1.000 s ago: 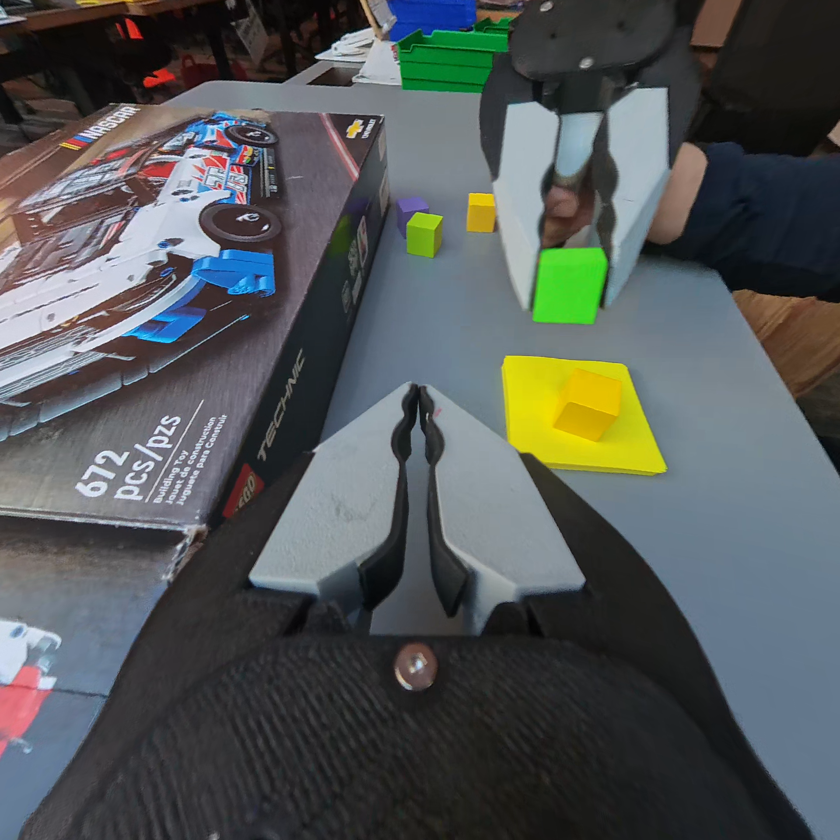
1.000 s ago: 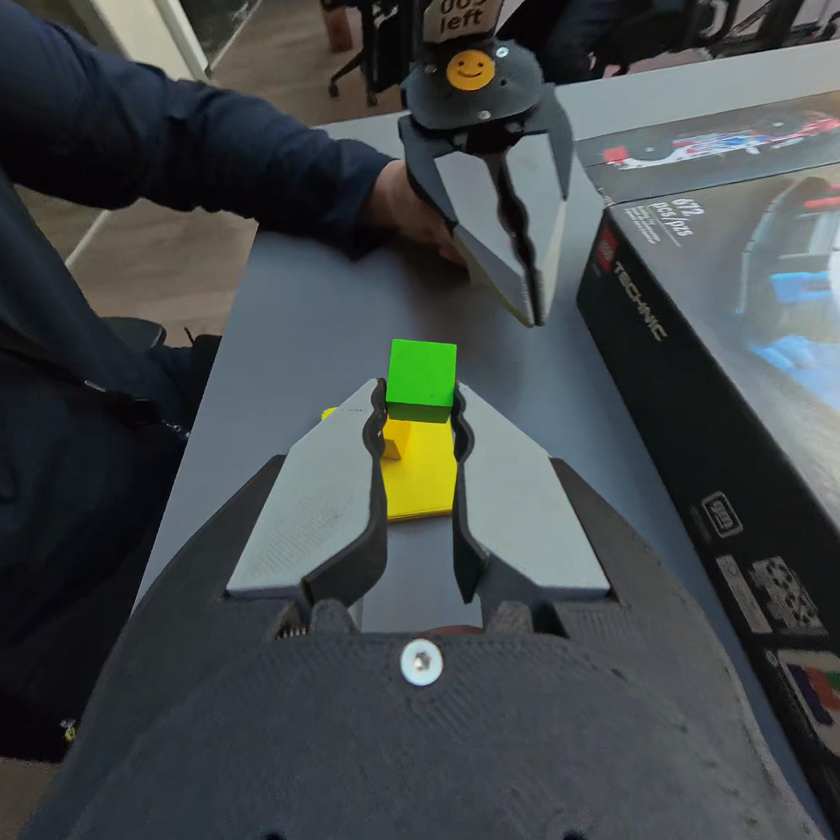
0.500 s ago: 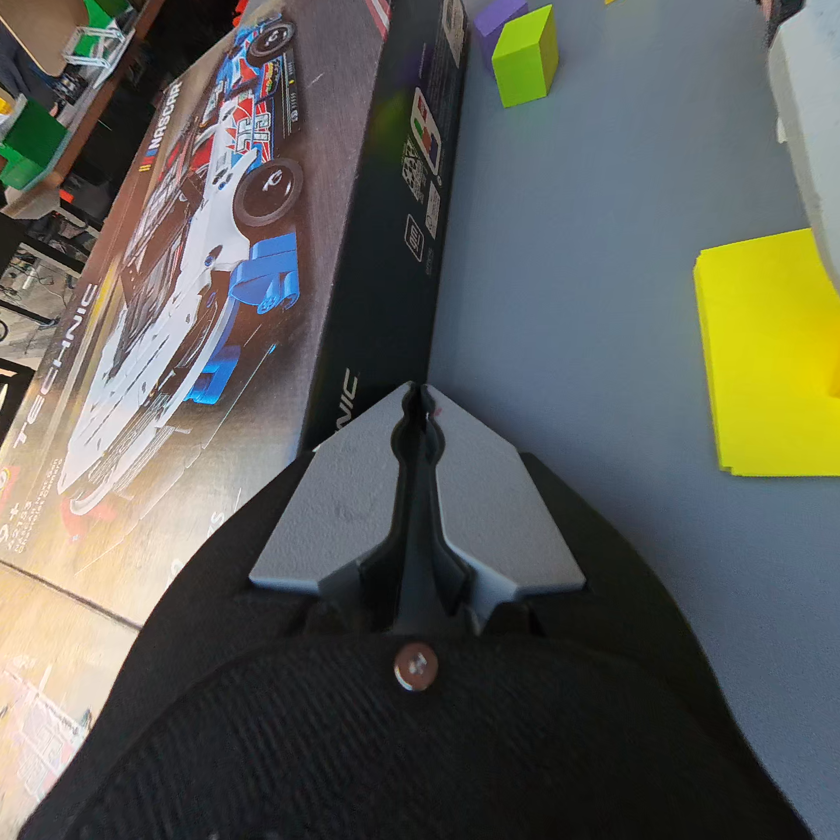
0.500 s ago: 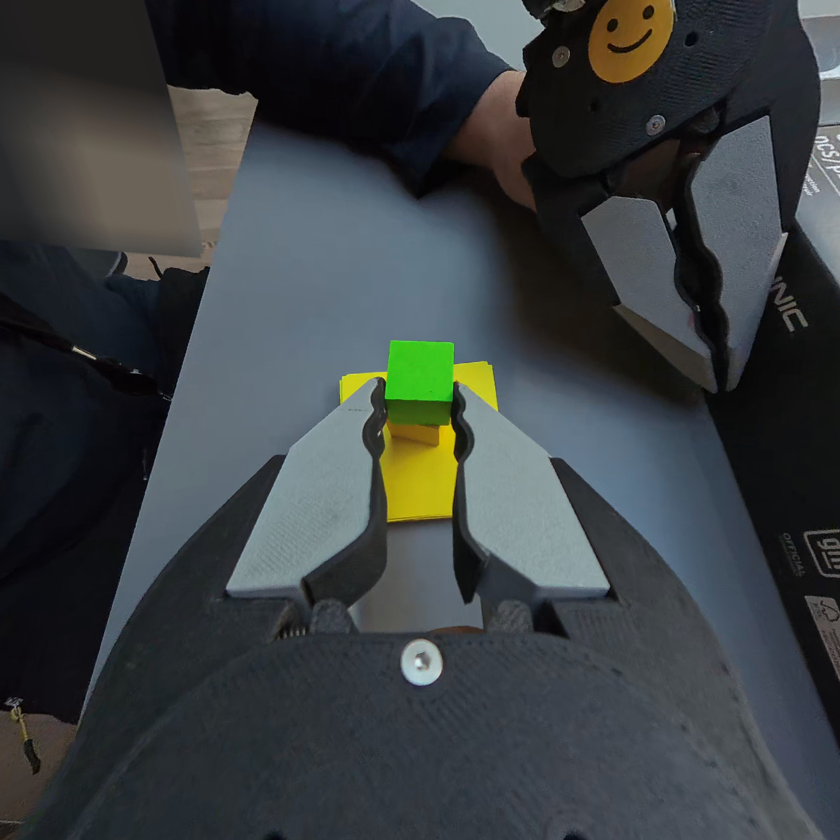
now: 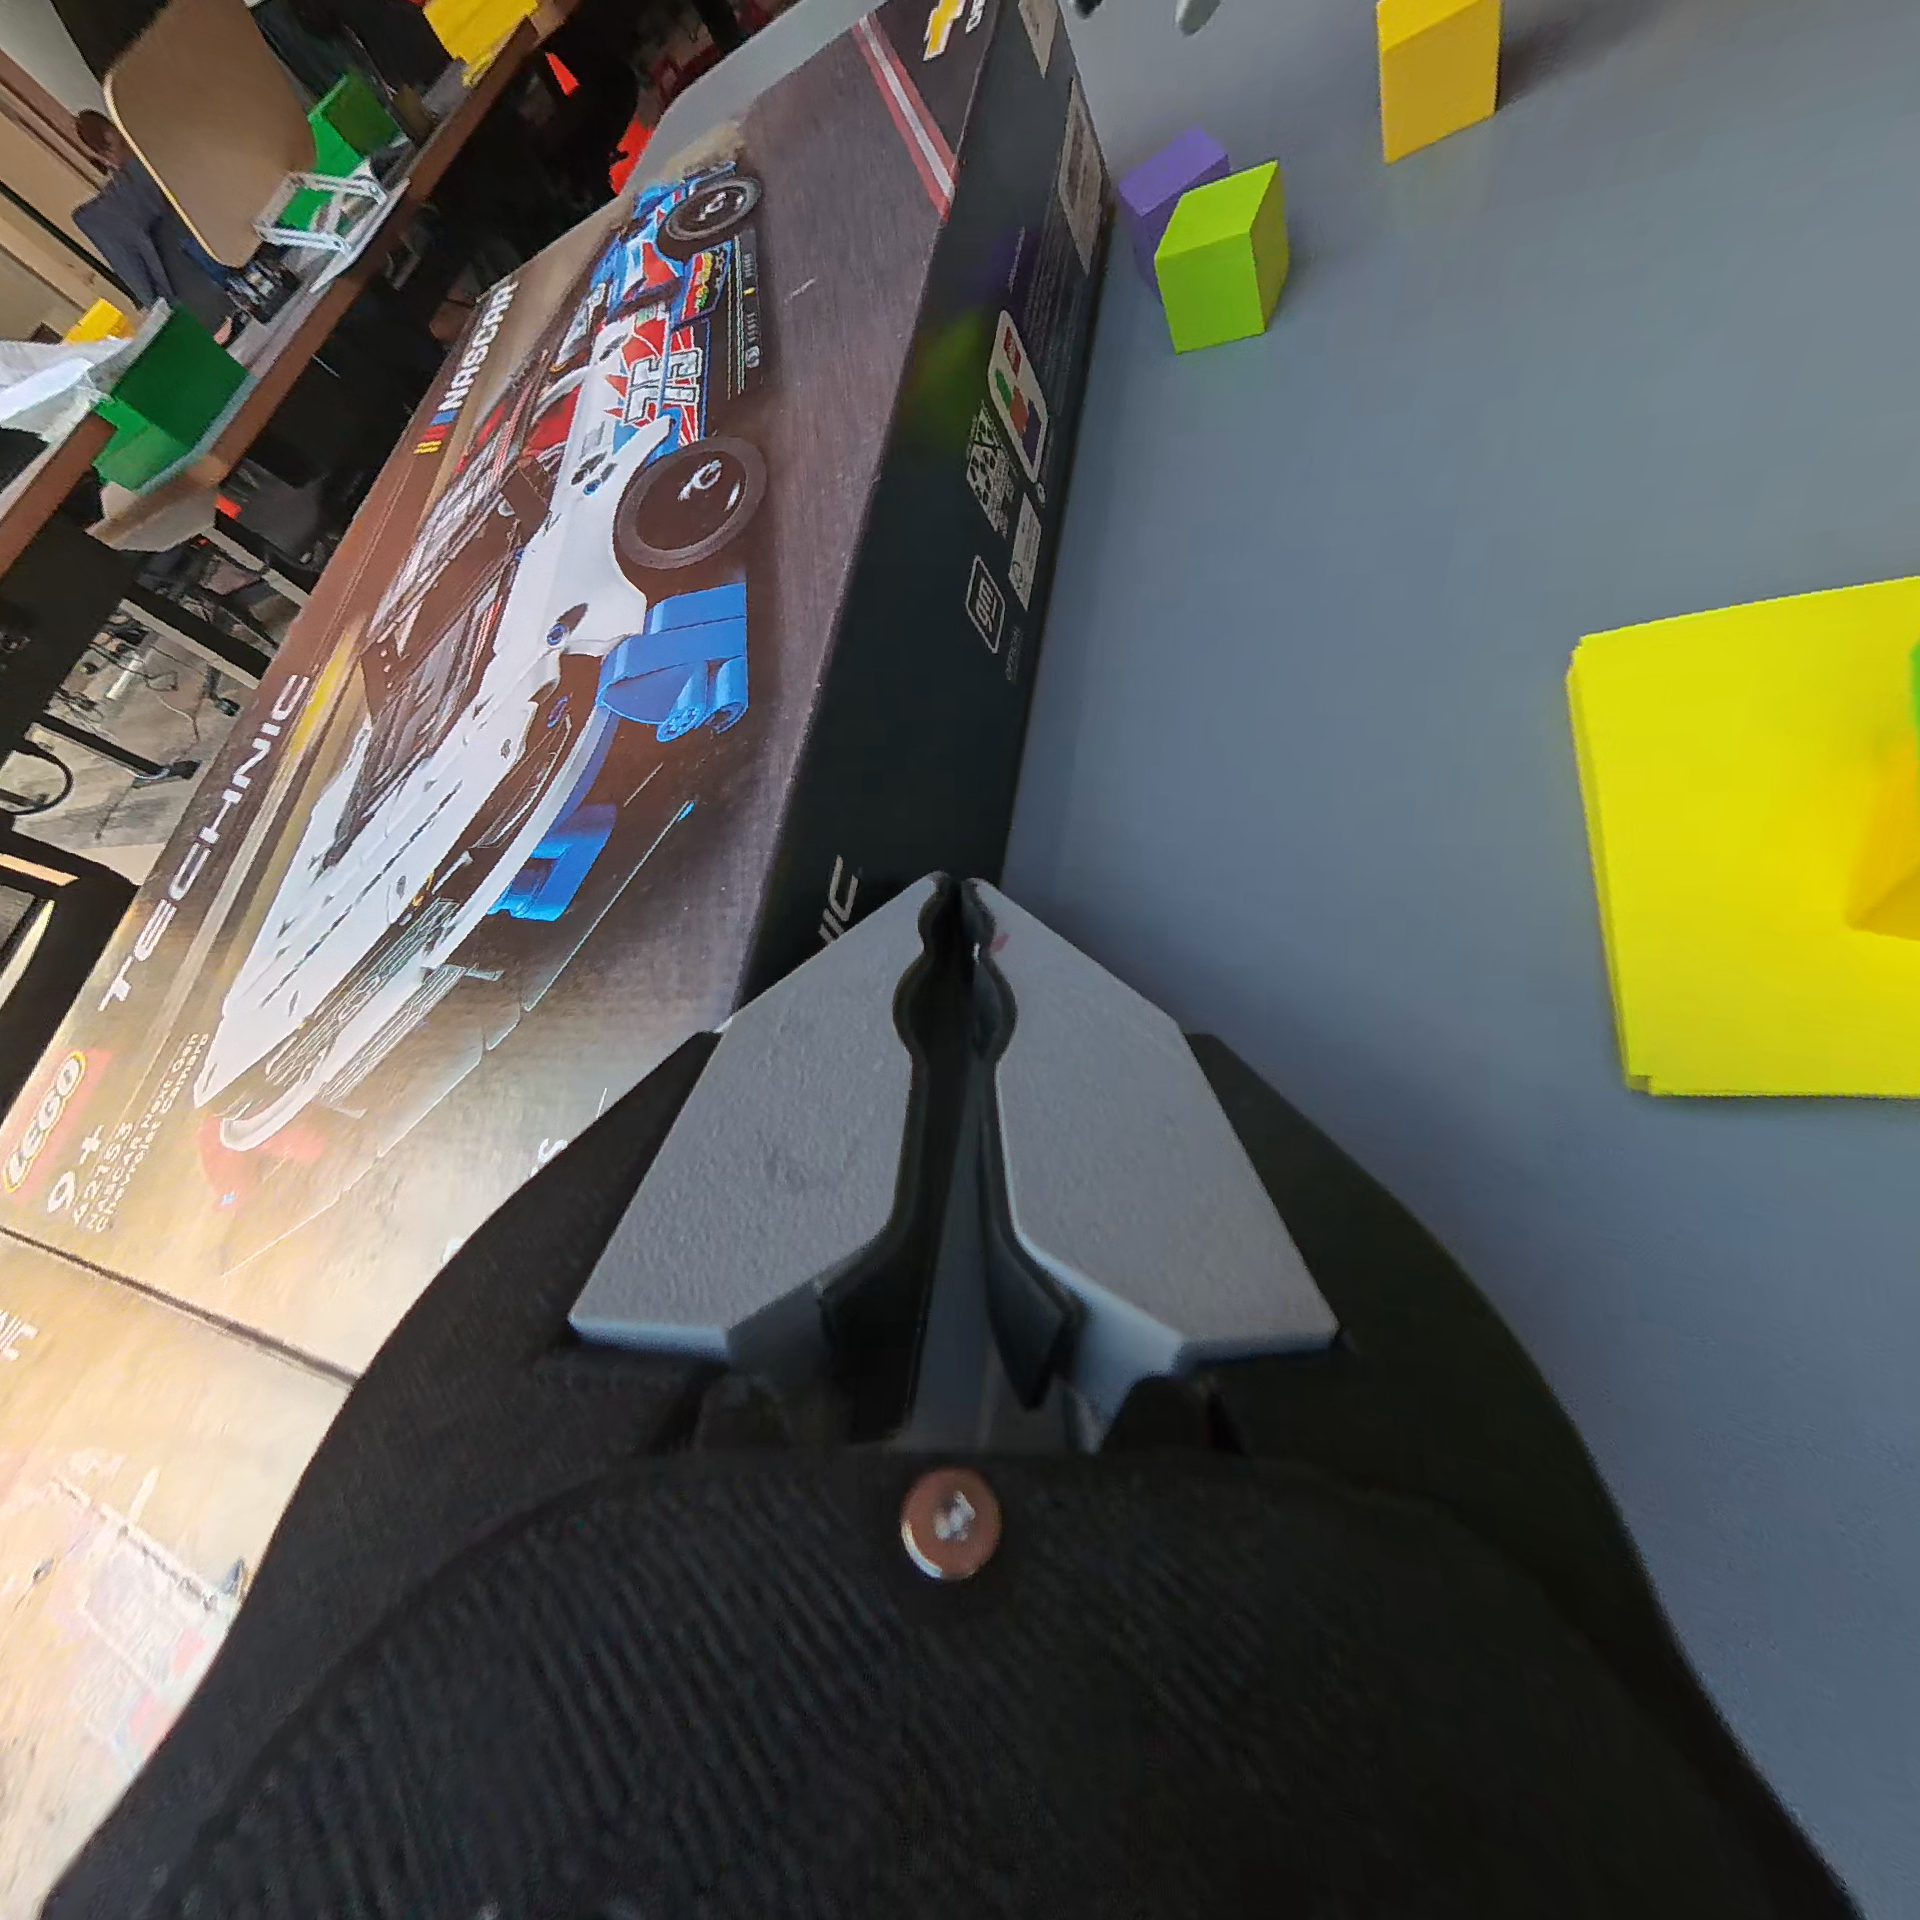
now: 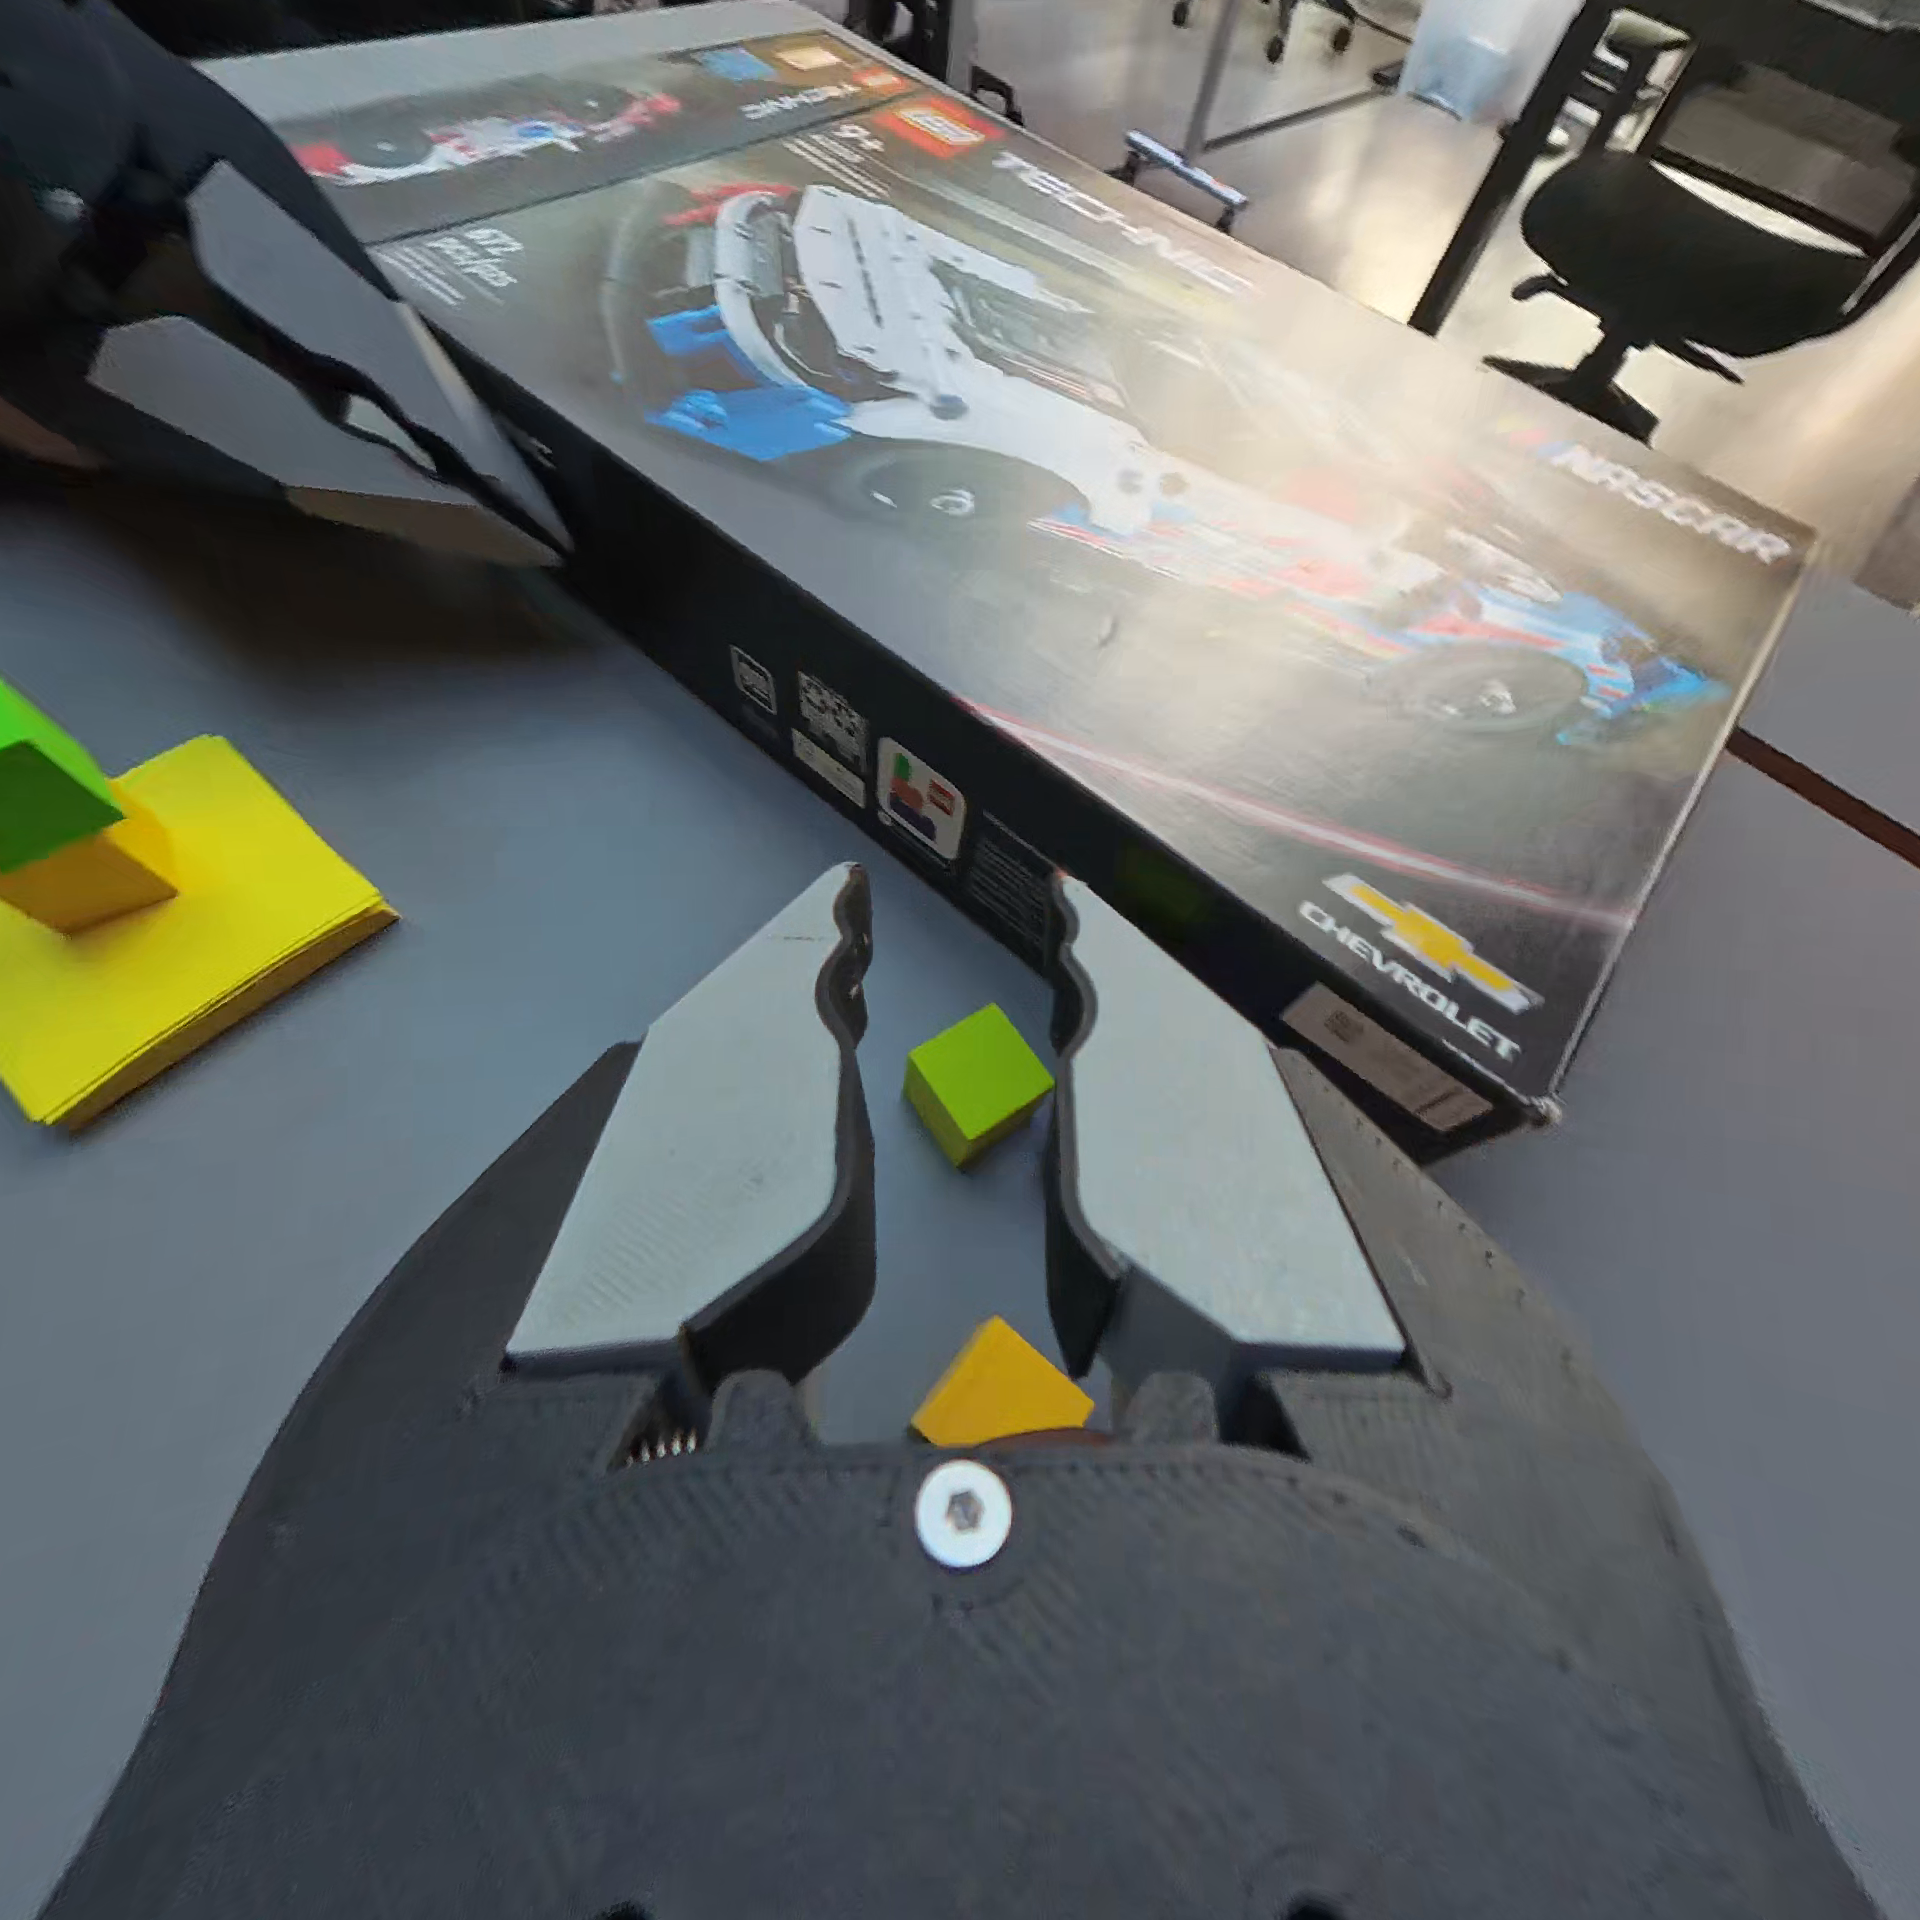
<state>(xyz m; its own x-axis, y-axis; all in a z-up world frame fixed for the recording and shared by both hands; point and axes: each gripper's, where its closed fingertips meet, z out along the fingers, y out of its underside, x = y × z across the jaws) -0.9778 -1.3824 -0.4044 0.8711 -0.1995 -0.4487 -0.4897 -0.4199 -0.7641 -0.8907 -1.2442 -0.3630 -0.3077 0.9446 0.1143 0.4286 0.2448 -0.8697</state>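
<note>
My right gripper (image 6: 956, 894) is open and holds nothing. It hovers over the grey table (image 6: 582, 831) beside the big car-model box (image 6: 1195, 582). A lime cube (image 6: 977, 1081) lies on the table and shows through the gap between the fingers, untouched. A yellow cube (image 6: 997, 1382) lies nearer the gripper's base. At the left, a bright green cube (image 6: 42, 790) sits on another yellow cube (image 6: 94, 883) on a yellow paper pad (image 6: 229, 935). My left gripper (image 5: 956, 894) is shut on nothing, its tips by the box's side (image 5: 914, 623); it also shows in the right wrist view (image 6: 520, 530).
In the left wrist view, a lime cube (image 5: 1221, 265), a purple cube (image 5: 1174, 187) and a yellow cube (image 5: 1439, 73) lie by the box's far end. The yellow pad (image 5: 1745, 831) lies to the right. An office chair (image 6: 1704, 229) stands beyond the table.
My right gripper opened and left the green cube on top of the yellow cube on the pad. It then swung right to the loose cubes by the box. My left gripper stayed shut.
</note>
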